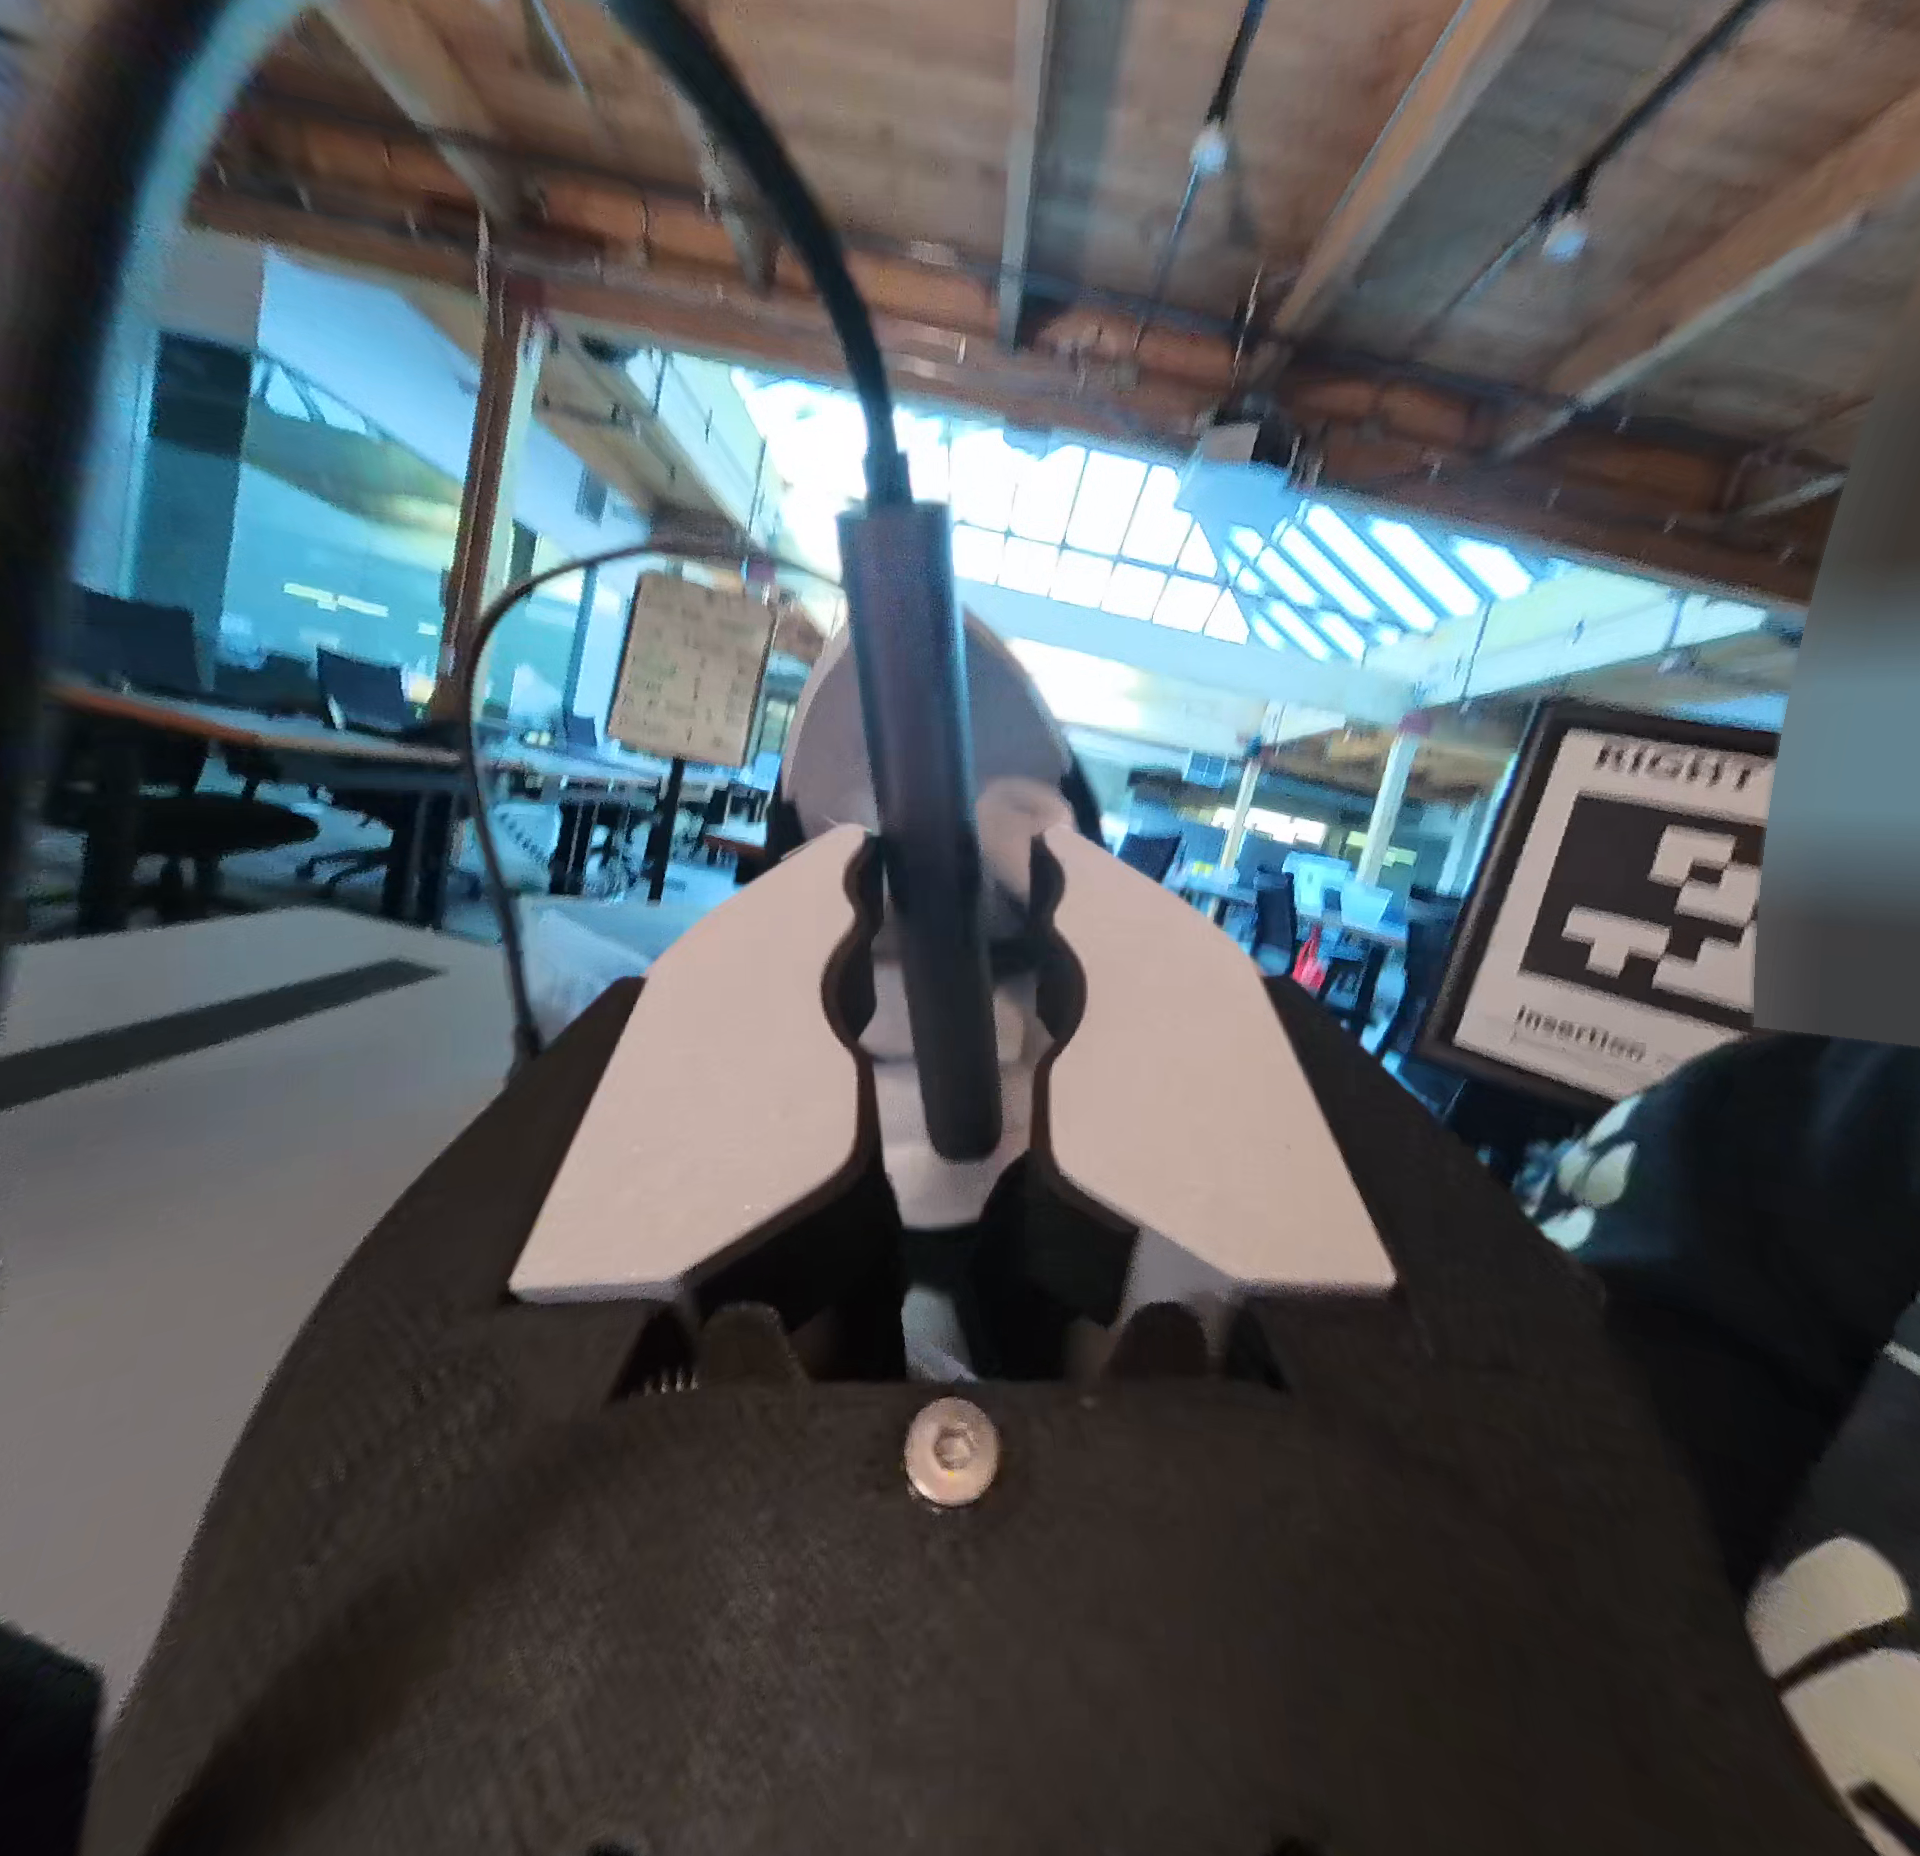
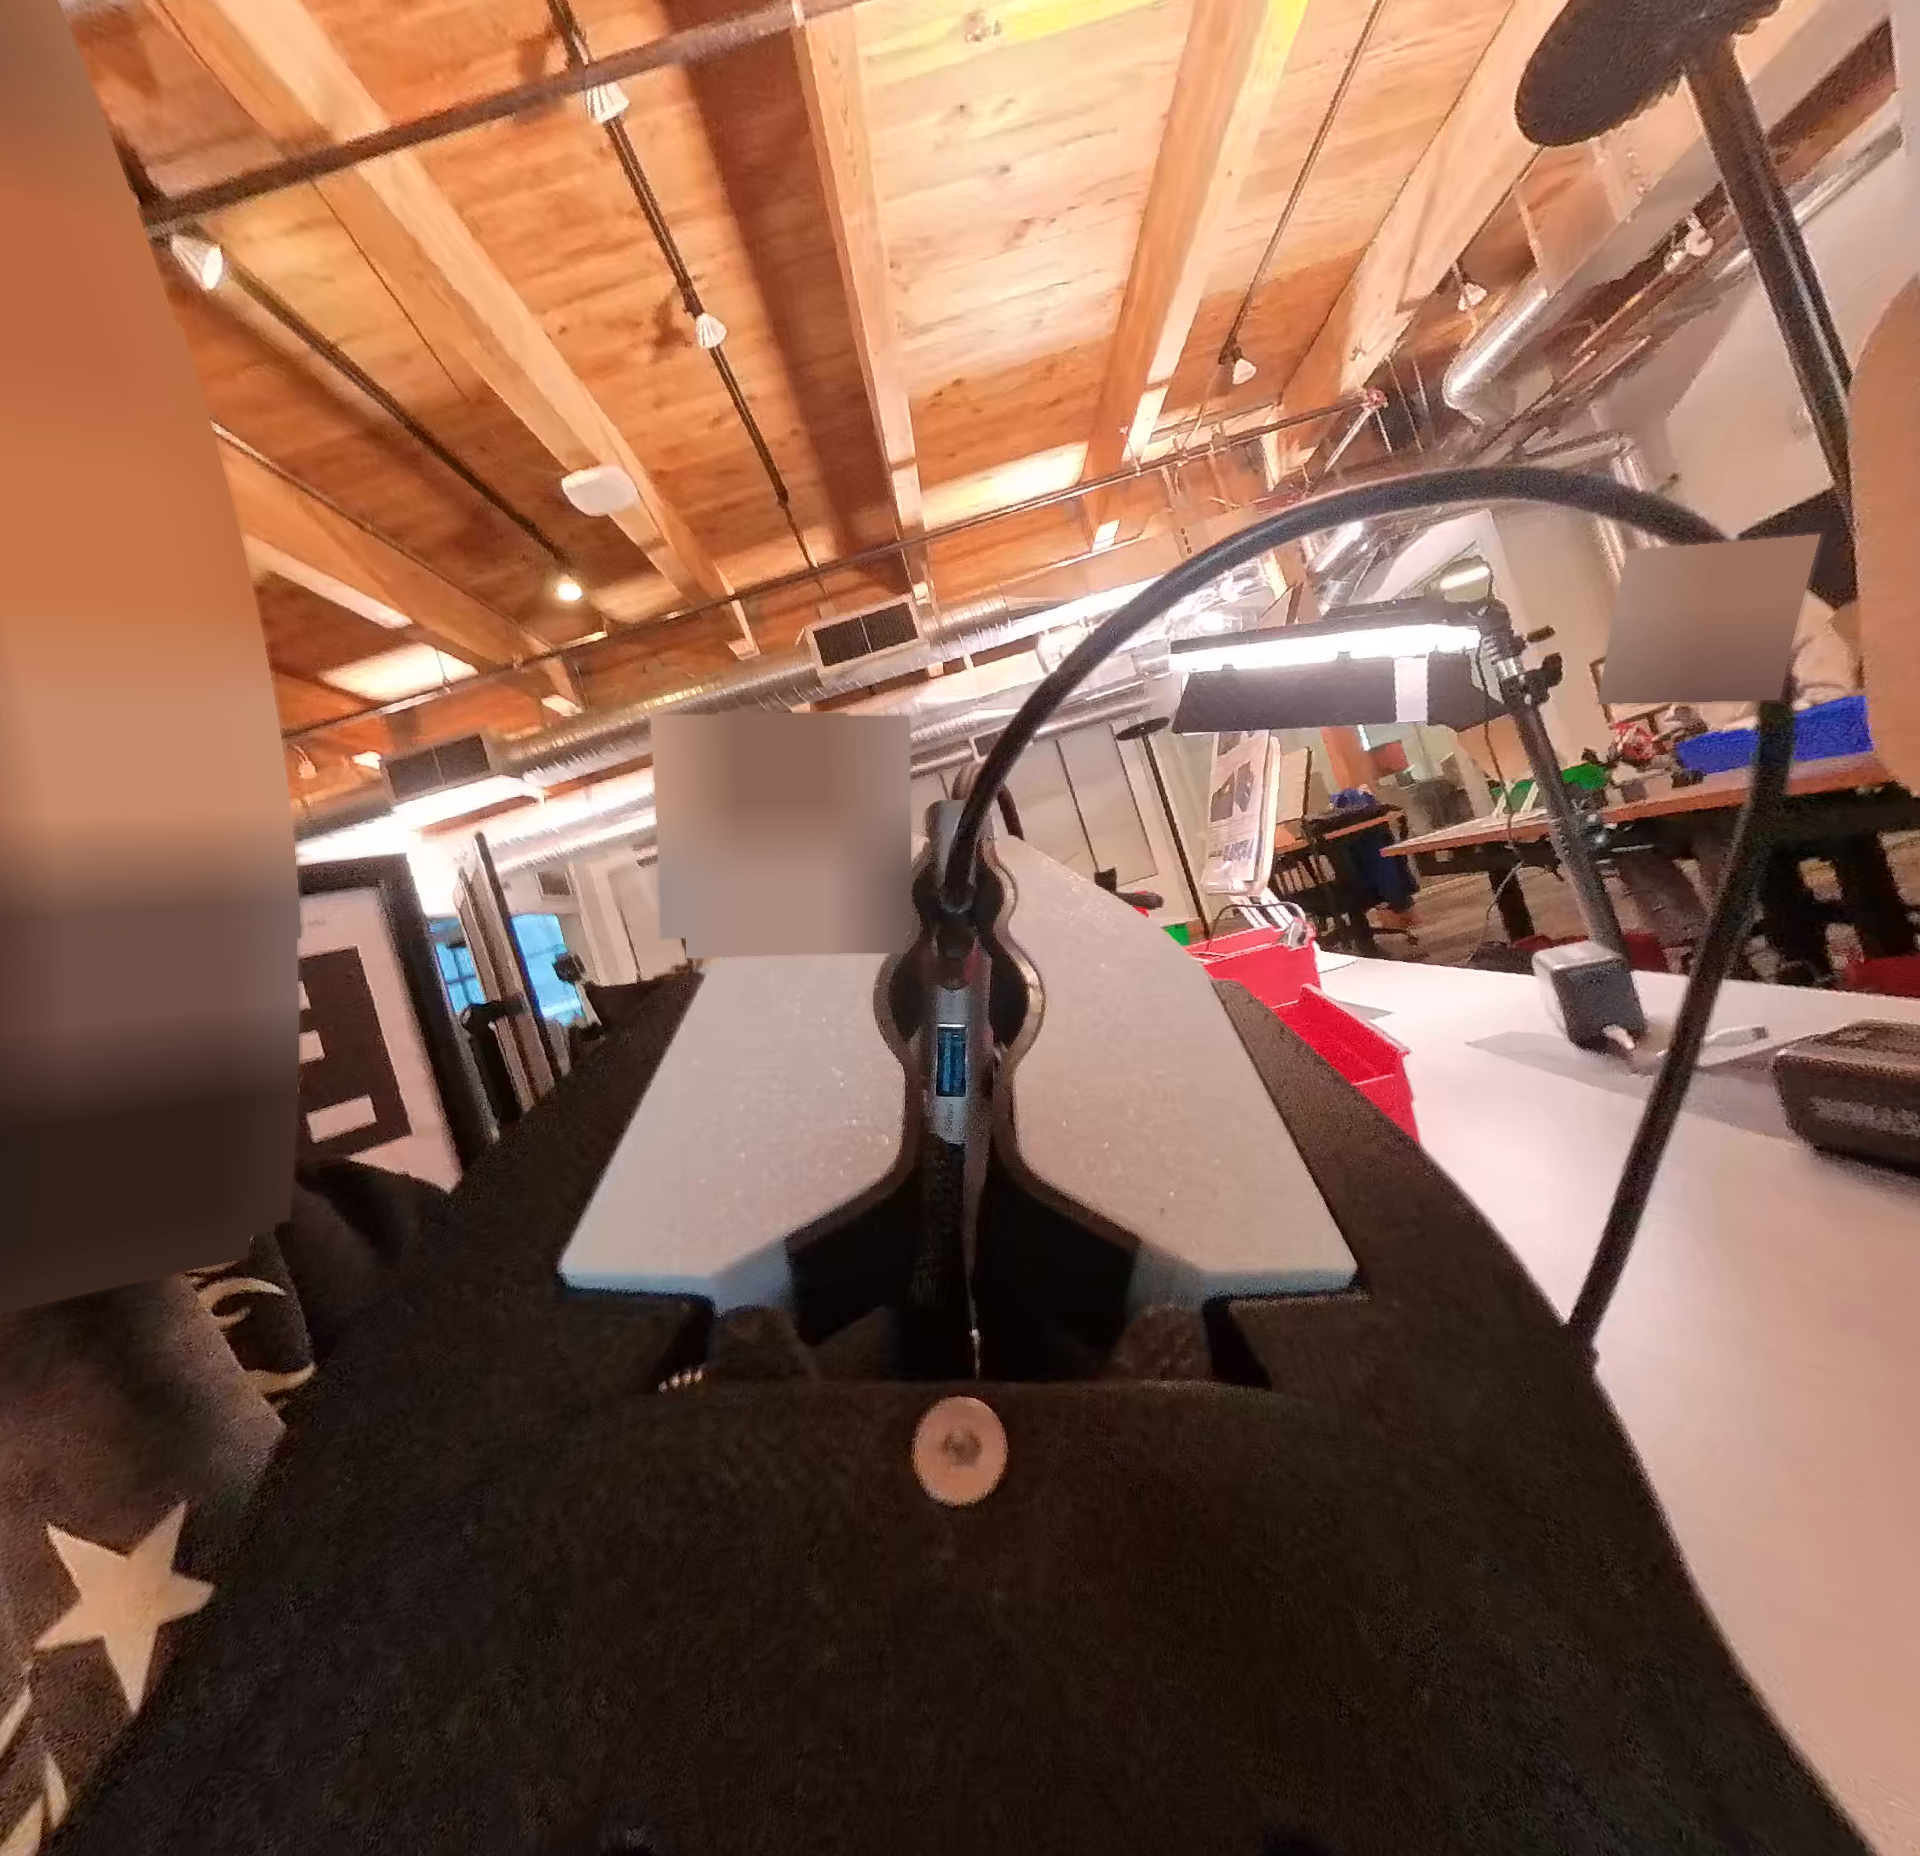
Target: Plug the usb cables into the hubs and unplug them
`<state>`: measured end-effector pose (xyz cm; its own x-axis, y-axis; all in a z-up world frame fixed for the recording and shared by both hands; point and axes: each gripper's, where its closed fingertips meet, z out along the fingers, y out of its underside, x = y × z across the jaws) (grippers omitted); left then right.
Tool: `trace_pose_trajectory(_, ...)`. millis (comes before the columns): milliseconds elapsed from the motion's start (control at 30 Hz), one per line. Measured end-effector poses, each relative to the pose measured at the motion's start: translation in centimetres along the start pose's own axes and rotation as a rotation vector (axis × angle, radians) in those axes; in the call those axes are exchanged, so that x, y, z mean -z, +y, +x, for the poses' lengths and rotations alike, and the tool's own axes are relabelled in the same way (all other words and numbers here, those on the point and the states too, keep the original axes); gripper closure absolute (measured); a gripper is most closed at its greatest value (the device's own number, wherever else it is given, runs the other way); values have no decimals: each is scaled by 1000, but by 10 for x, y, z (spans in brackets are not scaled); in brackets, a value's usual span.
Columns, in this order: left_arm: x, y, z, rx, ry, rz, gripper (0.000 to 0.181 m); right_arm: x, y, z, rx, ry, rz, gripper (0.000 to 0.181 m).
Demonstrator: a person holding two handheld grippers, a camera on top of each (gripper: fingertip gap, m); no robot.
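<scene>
A dark slim hub (image 1: 920,850) is clamped in the left gripper (image 1: 951,871), long axis upright along the fingers, cable (image 1: 800,217) arching overhead. A grey hub (image 2: 948,1058) is pinched edge-on in the right gripper (image 2: 961,933), blue port facing the camera. Which is nearer cannot be told.

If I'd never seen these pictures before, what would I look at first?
Probably the dark slim hub sticking up between the left gripper's pale fingers, with its black cable looping overhead. Next, the grey hub with a blue port pinched in the right gripper, its cable arching to the right. Behind both, a big wooden ceiling fills the top.
</scene>
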<state>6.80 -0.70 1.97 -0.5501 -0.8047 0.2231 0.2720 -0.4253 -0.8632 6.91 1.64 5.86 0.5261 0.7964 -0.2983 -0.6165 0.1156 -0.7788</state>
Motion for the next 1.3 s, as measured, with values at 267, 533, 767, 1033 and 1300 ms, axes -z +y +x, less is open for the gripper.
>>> trace_pose_trajectory(267, 16, -21, -13, 194, -3, 149, 165, -10, 15, 9, -171, 14, 100, 175)
trace_pose_trajectory(533, 23, -30, -18, 308, 28, 254, 165, -12, 27, 14, -147, 71, 216, 173)
trace_pose_trajectory(767, 26, -32, -18, 255, 14, 318, 165, -9, 31, 13, -57, 107, 274, 174)
trace_pose_trajectory(1033, 29, -33, -19, 294, 20, 316, 164, -10, 34, 12, -105, 89, 284, 173)
trace_pose_trajectory(1300, 24, -27, -17, 260, 15, 264, 165, -8, 34, 11, -82, 89, 299, 174)
